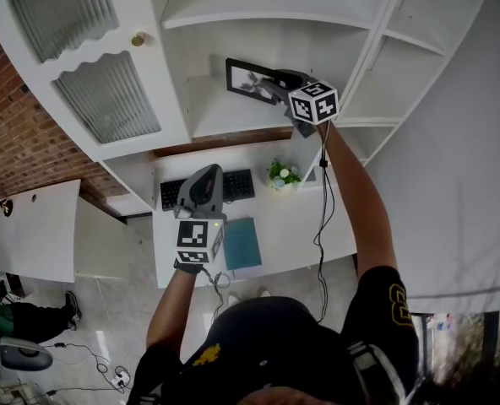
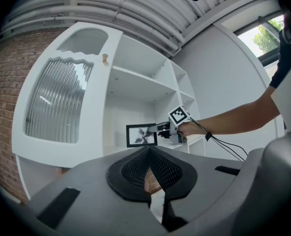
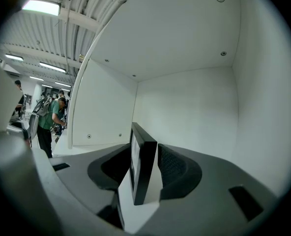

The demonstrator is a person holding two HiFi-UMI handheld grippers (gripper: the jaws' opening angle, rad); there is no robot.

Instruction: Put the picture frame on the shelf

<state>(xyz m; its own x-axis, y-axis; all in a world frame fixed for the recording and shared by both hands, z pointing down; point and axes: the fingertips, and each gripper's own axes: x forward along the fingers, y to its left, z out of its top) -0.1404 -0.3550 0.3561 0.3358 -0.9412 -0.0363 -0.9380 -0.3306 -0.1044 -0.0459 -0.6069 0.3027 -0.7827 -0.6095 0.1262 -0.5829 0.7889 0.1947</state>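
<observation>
Head view: right gripper (image 1: 273,84) is reached up into the middle bay of the shelf unit (image 1: 377,49), with a jaw on either side of the picture frame (image 1: 248,81). The frame stands upright on the shelf (image 1: 225,116), picture side out, so it reads as placed, not carried. Left gripper (image 1: 206,171) hangs low over the desk (image 1: 326,226), clear of the keyboard (image 1: 233,186), plant (image 1: 281,175) and teal book (image 1: 241,243). It looks idle, since this is a one-hand job. Bays above and to the right look bare. Can't tell what's behind the ribbed-glass door (image 1: 106,95)

Left gripper view: left gripper (image 2: 149,150) pads meet at the tips, nothing between them. Beyond them the picture frame (image 2: 141,135) is the only item in any bay seen here, and the right gripper (image 2: 161,128) is at its right edge

Right gripper view: right gripper (image 3: 146,167) fingers (image 3: 175,171) are spread. The picture frame (image 3: 144,168) sits edge-on between them with a sliver of gap each side, so the pads aren't pressing. Its bottom edge appears to rest on the white shelf (image 3: 135,213), well short of the back wall (image 3: 194,112).

My read: the frame carries its own weight and the placement is basically done. What's left is backing straight out. Risk: a thin frame on edge tips if a pad drags it
</observation>
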